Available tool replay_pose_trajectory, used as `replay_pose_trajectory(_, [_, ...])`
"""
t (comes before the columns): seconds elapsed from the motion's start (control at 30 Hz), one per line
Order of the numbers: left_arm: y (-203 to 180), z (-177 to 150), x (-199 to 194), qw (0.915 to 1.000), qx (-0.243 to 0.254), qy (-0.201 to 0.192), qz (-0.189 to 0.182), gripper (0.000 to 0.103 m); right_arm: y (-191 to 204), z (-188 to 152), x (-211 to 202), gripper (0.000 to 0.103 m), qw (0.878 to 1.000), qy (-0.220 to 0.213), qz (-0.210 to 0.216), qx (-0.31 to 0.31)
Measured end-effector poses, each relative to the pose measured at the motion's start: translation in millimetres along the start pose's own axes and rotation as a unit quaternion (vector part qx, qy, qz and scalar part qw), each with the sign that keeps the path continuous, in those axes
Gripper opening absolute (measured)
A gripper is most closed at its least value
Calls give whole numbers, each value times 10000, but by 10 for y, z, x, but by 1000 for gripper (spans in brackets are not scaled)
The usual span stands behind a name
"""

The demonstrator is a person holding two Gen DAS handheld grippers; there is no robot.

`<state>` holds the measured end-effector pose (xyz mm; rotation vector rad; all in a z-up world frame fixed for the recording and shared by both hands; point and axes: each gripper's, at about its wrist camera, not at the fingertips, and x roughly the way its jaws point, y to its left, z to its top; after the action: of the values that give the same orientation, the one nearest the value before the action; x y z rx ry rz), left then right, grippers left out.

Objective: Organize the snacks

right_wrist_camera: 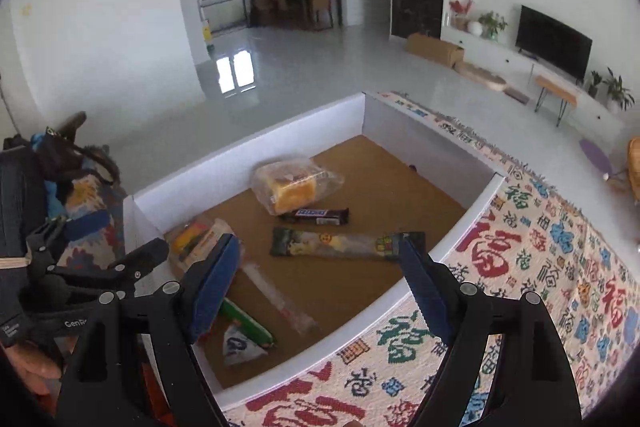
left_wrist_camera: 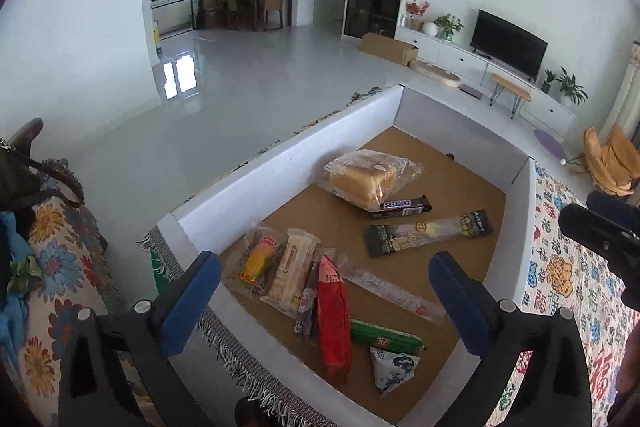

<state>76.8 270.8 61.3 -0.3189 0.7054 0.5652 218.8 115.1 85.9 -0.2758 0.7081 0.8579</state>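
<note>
A: Living room behind: pale tiled floor (left_wrist_camera: 248, 87), television (left_wrist_camera: 508, 43) on a white cabinet, dining chairs far back. Work surface is a patterned blanket (right_wrist_camera: 532, 259) with red and green characters. What sits on it?

B: One shallow white box (left_wrist_camera: 280, 163) with a brown floor, straight ahead of both grippers. All the snacks lie inside it.

A: Left gripper (left_wrist_camera: 324, 291)?

B: Jaws wide apart, nothing between the blue pads. It hangs over the box's near end, tilted down. Directly beyond its fingertips: a red packet (left_wrist_camera: 334, 319), a cream wafer pack (left_wrist_camera: 292, 267) and a yellow-orange candy pack (left_wrist_camera: 256, 261) side by side. A clear tube stick (left_wrist_camera: 392, 293) runs diagonally toward the right finger. Nearer and lower: a green sausage (left_wrist_camera: 386, 337) and a white-blue triangular pouch (left_wrist_camera: 392, 367).

A: Farther in?

B: Bagged bread (left_wrist_camera: 368, 177), with a Snickers bar (left_wrist_camera: 404, 206) touching its near edge; a long dark-ended snack bar (left_wrist_camera: 428, 231) just this side of that.

A: Right gripper (right_wrist_camera: 320, 283)?

B: Also spread open, empty. Its left finger is over the box interior, its right finger over the box's right wall and the blanket. The long bar's end is just beyond the right fingertip; contact cannot be judged.

A: Anything else?

B: The other gripper and a gloved hand (right_wrist_camera: 24, 307) show at the right view's left edge.
</note>
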Motion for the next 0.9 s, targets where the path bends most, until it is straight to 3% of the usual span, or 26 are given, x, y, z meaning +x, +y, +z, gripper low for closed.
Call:
replay_pose_trajectory(0.1, [59,-19,-72,9998,-64,-177,-18,103,-33,-35,-10,85,10000,16,21,65])
replay_pose_trajectory(0.33, [202,54,-180,9976,-306,-366,-498,103,32,-82,9,85,9999,99,-8,-44])
replay_pose_trajectory(0.37, [185,76,-200,9980,-215,-402,-433,103,47,-86,14,85,9999,99,-1,-61])
replay_pose_trajectory(0.5, [41,100,-279,9956,432,-656,512,103,131,-107,21,85,9998,127,48,-146])
replay_pose_trajectory(0.6, [-24,57,-342,9914,657,-807,797,103,181,-117,48,85,9996,184,43,-200])
replay_pose_trajectory(0.9, [-72,35,-265,9958,578,-428,571,103,266,-142,132,85,9989,386,-50,-276])
